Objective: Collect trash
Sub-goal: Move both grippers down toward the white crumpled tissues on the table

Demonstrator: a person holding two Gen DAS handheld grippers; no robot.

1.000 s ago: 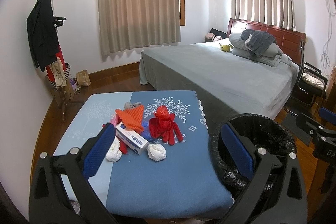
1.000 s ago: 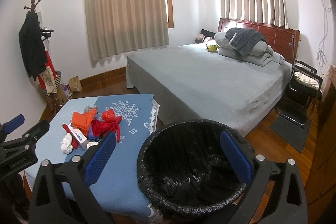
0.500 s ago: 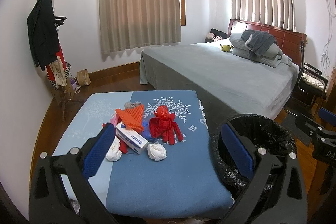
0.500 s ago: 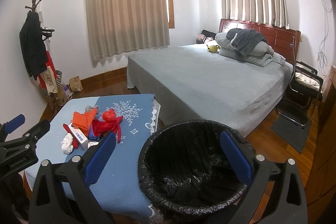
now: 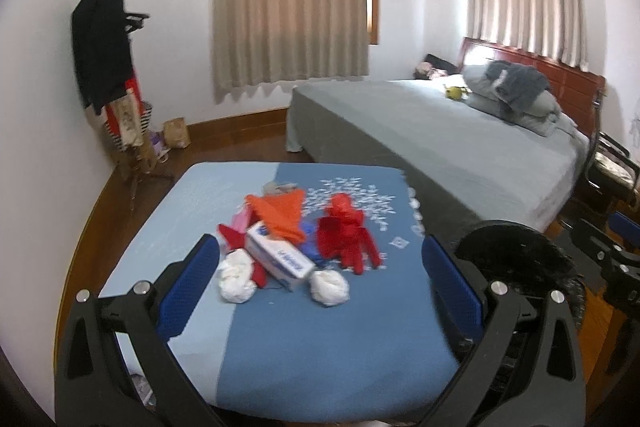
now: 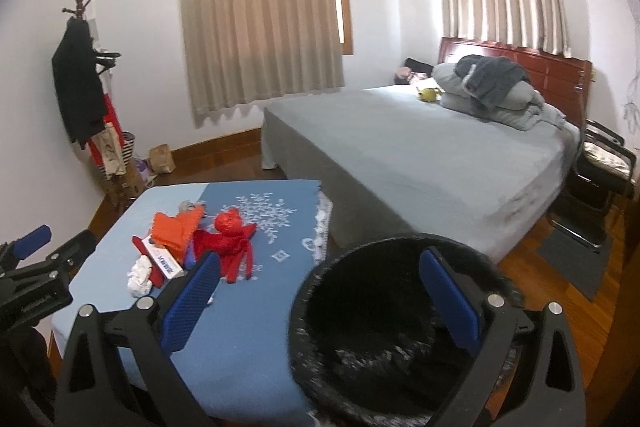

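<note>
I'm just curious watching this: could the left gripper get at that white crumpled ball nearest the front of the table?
Probably yes. The left gripper is open and empty, and the white crumpled ball lies on the table with bare cloth in front of it.

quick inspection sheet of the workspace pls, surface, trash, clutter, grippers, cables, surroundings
Surface: low table under a blue cloth with a white snowflake print.
Job's things: two white paper wads, a white carton, red plastic bag and orange net piled mid-table; bin with black liner on the floor at the table's right, looks empty.
Clutter: nothing seen beyond the pile.
Grippers: left gripper open, empty, facing the pile; right gripper open, empty, over the bin's near side.
Cables: thin wires on the right wall.
Surroundings: bed, coat rack, chair, closed curtains.
</note>
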